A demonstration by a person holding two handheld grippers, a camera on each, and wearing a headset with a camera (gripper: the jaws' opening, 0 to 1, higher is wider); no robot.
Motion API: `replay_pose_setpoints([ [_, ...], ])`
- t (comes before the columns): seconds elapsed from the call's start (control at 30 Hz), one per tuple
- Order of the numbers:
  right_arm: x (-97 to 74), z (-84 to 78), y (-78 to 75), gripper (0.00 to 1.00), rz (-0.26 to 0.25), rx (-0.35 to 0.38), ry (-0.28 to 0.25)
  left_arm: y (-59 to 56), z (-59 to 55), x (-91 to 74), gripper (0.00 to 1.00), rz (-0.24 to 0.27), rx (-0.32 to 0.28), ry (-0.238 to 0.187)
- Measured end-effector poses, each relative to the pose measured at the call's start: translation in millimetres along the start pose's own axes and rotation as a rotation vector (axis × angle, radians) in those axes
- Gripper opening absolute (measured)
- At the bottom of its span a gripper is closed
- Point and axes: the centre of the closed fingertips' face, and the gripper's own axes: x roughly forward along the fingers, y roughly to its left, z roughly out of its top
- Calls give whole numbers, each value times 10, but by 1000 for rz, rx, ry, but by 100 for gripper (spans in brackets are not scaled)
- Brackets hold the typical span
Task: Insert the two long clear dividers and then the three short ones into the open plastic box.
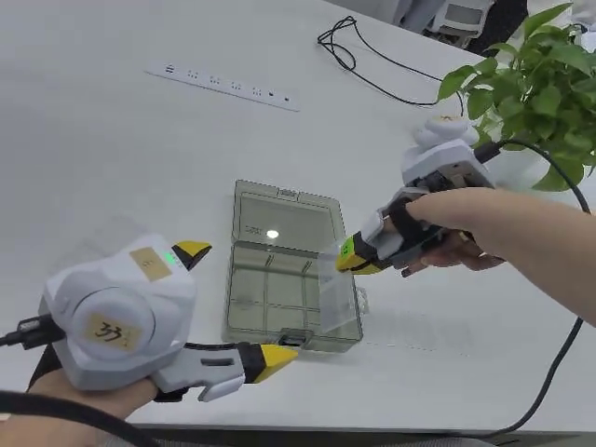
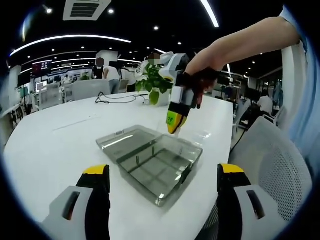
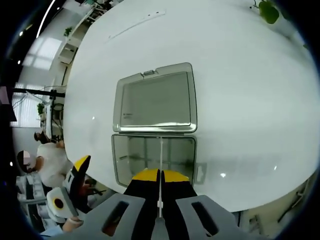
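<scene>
**Divider held over the box**

Your right gripper (image 1: 354, 259) is pinching a clear divider (image 3: 161, 165) and holds it over the right half of the open box (image 1: 229, 307). Your left gripper (image 1: 235, 303) is spread wide and empty, by the box's near left corner. The lid (image 1: 279, 219) lies open behind the box.

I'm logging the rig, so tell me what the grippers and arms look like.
The left gripper and right gripper have white-grey bodies and black jaws tipped yellow. The left bears a tan label marked 33 and a green light. Each trails a black cable. The person wears a light blue top.
</scene>
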Motion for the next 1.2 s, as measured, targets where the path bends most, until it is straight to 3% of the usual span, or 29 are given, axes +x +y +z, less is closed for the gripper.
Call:
replay_pose_setpoints([
  [0.5,25,-83,62,1,-3,3,-11,-8,-12,-1,89,-10,-17,1],
  [1.2,129,-117,5,1,-50,-19,6,-12,-25,-7,86,-12,-29,1],
])
